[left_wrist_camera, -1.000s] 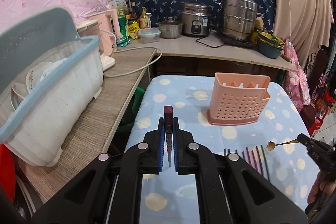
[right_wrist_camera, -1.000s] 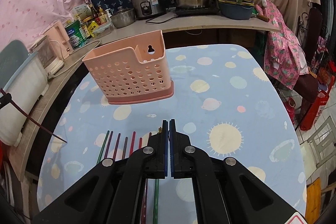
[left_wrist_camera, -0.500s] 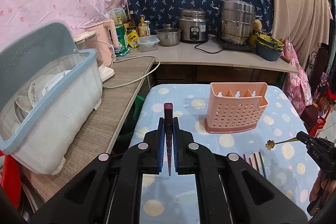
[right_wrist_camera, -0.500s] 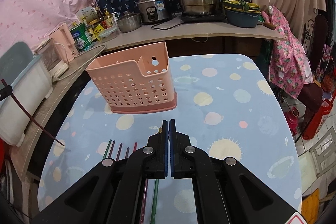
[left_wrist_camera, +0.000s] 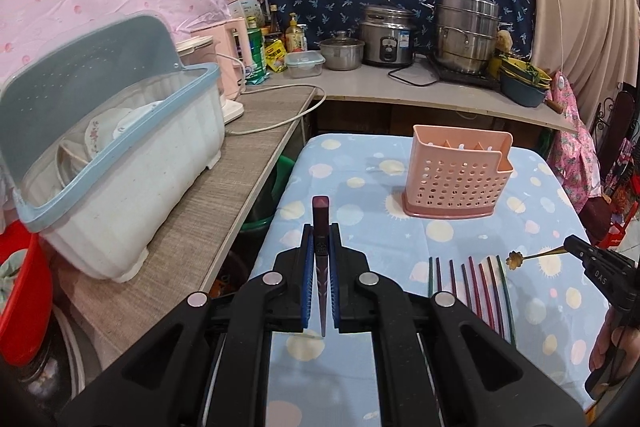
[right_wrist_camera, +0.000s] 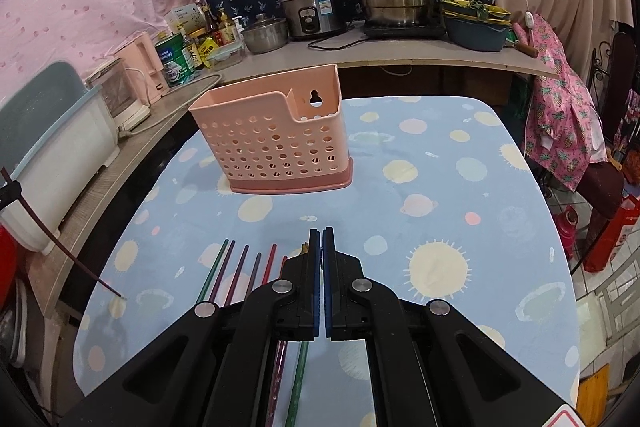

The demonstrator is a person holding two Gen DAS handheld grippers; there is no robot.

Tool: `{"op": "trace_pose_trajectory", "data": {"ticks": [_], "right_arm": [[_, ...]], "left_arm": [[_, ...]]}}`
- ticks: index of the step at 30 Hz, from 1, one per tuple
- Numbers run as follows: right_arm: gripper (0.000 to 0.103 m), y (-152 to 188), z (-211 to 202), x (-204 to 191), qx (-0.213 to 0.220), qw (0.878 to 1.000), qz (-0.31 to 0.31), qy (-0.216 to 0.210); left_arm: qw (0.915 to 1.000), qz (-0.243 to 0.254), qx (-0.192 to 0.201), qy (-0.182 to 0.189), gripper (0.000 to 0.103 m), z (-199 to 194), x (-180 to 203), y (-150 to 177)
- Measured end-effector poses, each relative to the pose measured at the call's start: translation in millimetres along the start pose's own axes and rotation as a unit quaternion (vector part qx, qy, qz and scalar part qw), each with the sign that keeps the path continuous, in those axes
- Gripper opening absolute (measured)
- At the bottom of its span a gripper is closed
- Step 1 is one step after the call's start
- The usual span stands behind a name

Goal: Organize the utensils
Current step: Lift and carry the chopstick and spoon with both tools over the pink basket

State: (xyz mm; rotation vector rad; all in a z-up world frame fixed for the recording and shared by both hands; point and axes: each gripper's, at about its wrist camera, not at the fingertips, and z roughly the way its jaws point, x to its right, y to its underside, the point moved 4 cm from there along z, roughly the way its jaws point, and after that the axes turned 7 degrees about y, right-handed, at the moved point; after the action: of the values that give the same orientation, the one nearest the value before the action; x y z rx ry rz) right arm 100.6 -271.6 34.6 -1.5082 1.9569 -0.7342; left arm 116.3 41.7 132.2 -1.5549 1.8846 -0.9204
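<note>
Left claw [left_wrist_camera: 321,247] clenched on a maroon chopstick [left_wrist_camera: 321,223], long axis dead ahead; pink holder [left_wrist_camera: 460,175] at one o'clock. Right claw [right_wrist_camera: 321,247] pinches a gold spoon [left_wrist_camera: 528,258], holder at eleven, nearer.

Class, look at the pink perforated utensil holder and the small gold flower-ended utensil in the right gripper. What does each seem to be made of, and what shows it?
Pink perforated utensil holder: probably moulded plastic, matt, with even colour, regular punched holes and a keyhole hanging slot. Gold flower-ended utensil, held in the right gripper: likely metal, judging by its thin shiny golden stem, though it is too small to be sure.
</note>
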Motion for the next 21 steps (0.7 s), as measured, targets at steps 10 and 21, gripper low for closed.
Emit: {"op": "trace_pose_trajectory", "data": {"ticks": [10,21], "right_arm": [[0.002,-24.7,7.3,5.4,0.005,1.000,-0.012,-0.007],[0.002,-109.0,15.3,-2.8,0.072,0.997,0.027,0.007]], "left_arm": [[0.9998,0.013,0.017,-0.001,0.007,1.7,12.0,-31.1],[0.9897,0.008,0.087,0.113,0.007,33.7,56.4,-106.4]]}}
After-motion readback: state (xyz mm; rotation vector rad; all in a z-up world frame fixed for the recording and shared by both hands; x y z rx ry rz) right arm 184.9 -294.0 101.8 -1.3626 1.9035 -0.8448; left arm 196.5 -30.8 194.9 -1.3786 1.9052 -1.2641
